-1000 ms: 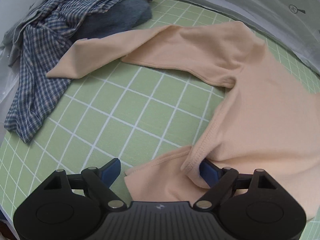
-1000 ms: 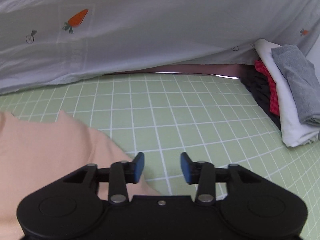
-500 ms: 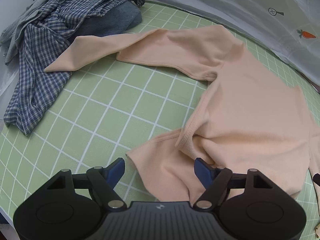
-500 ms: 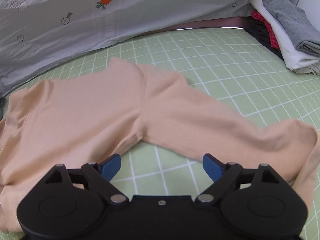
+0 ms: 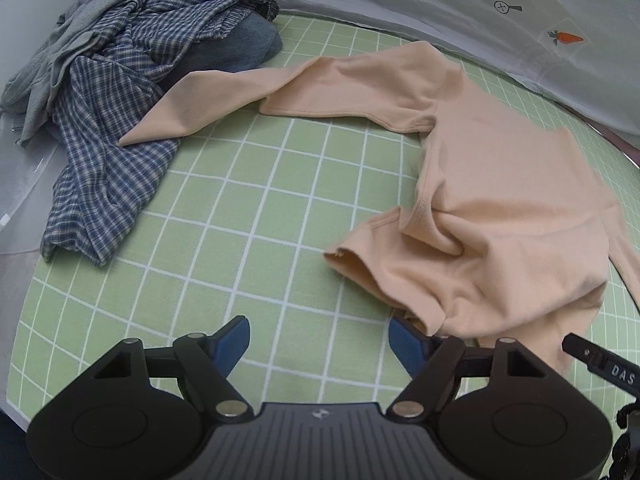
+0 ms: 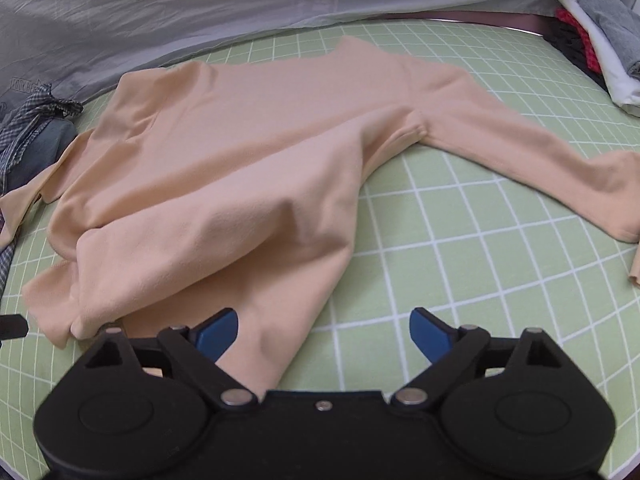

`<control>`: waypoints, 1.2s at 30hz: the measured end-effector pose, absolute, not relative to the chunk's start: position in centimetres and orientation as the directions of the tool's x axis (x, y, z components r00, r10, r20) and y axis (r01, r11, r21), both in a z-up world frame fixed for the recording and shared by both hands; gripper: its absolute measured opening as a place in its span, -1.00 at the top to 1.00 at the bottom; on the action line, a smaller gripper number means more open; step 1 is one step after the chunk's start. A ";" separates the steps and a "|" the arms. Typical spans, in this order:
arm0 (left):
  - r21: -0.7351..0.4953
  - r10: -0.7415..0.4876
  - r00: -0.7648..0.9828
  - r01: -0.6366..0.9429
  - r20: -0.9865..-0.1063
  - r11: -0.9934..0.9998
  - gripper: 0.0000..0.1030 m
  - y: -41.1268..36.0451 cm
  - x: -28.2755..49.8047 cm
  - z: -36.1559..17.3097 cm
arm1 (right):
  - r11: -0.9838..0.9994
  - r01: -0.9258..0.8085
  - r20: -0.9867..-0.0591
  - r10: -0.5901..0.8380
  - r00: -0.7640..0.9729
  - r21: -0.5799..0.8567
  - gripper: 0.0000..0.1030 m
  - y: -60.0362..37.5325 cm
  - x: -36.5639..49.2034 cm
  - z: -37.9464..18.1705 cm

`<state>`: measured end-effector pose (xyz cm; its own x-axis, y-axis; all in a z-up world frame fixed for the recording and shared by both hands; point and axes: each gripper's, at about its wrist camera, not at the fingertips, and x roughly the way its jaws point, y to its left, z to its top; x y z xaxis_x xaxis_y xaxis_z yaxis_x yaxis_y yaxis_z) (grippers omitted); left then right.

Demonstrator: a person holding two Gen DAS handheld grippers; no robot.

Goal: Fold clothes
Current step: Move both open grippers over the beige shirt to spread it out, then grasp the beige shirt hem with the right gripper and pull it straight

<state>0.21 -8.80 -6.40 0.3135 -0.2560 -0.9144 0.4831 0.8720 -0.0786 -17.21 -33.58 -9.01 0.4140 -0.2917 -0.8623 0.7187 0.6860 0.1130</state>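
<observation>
**Both tongs open, shirt rumpled on the mat**

We have the peach shirt (image 6: pixel 256 160) spread on the green mat (image 5: pixel 240 216), back part flat, near hem bunched and doubled over. One sleeve (image 5: pixel 248 92) runs out toward the plaid pile (image 5: pixel 104 152) and its cuff lies on that pile; the other sleeve (image 6: pixel 532 152) stretches to our right.

Our left tongs (image 5: pixel 320 344) stand wide open and hold nothing; the right blue pad sits just beside the rumpled hem. Our right tongs (image 6: pixel 324 332) are also wide open and empty, the left pad over the hem edge, though we cannot tell if it touches.

What worries us:
- The hem is layered, so a pinch here may catch one ply only, or two we do not want, and the fold would come out skewed.
- The cuff on the plaid pile could drag that cloth along when we pull the shirt.
- Thin knit slides on the smooth mat; a one-sided tug would twist the body.

The mat is grid-lined and flat. A grey sheet (image 6: pixel 160 12) with carrot prints rises behind it, and folded clothes (image 6: pixel 600 32) are stacked at the far right.
</observation>
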 end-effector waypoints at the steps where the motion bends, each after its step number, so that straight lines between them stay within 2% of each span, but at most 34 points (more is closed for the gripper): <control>1: -0.070 -0.253 0.319 0.489 -0.913 0.870 -0.49 -8.1 0.0 -6.3 | 0.678 0.727 -0.862 -0.298 0.411 0.113 -0.71 -33.2 -17.1 -9.2; 7: -0.032 -0.242 0.365 0.496 -0.899 0.868 -0.51 -4.6 -1.1 -5.6 | 0.629 0.772 -0.868 -0.326 0.373 0.096 -0.46 -32.1 -16.2 -10.3; 8: -0.032 -0.242 0.370 0.493 -0.897 0.870 -0.51 -4.3 -1.2 -5.5 | 0.635 0.768 -0.863 -0.338 0.375 0.085 -0.31 -31.8 -16.2 -10.2; 9: -0.032 -0.241 0.373 0.488 -0.896 0.872 -0.51 -4.0 -1.3 -5.5 | 0.645 0.759 -0.859 -0.336 0.386 0.089 -0.03 -31.6 -16.3 -10.1; 10: -0.034 -0.241 0.373 0.483 -0.896 0.875 -0.51 -3.8 -1.4 -5.5 | 0.655 0.748 -0.855 -0.324 0.404 0.105 0.13 -31.5 -16.5 -10.0; 11: -0.039 -0.242 0.371 0.477 -0.897 0.878 -0.51 -3.8 -1.5 -5.5 | 0.665 0.737 -0.851 -0.312 0.422 0.121 0.50 -31.4 -16.7 -9.8; 12: -0.045 -0.245 0.369 0.474 -0.897 0.879 -0.51 -3.9 -1.6 -5.6 | 0.675 0.725 -0.847 -0.300 0.439 0.137 0.76 -31.3 -16.9 -9.7; 14: -0.061 -0.255 0.362 0.470 -0.897 0.881 -0.51 -4.2 -1.9 -5.6 | 0.693 0.708 -0.833 -0.304 0.462 0.140 0.89 -31.0 -17.5 -9.0; 21: -0.148 -0.305 0.317 0.437 -0.898 0.887 -0.51 -6.8 -3.3 -6.5 | 0.698 0.707 -0.769 -0.386 0.510 0.118 0.91 -31.6 -21.9 -5.2; 27: -0.184 -0.332 0.284 0.442 -0.899 0.878 -0.51 -9.5 -4.5 -7.6 | 0.659 0.746 -0.775 -0.423 0.469 0.092 0.93 -33.7 -26.0 -5.0; 29: -0.176 -0.319 0.291 0.427 -0.902 0.887 -0.51 -10.1 -4.5 -7.8 | 0.653 0.753 -0.779 -0.430 0.457 0.081 0.99 -34.2 -27.0 -5.1; 36: -0.137 -0.263 0.290 0.390 -0.920 0.910 -0.51 -11.0 -3.2 -8.6 | 0.600 0.795 -0.797 -0.433 0.421 0.094 0.99 -36.1 -30.0 -5.7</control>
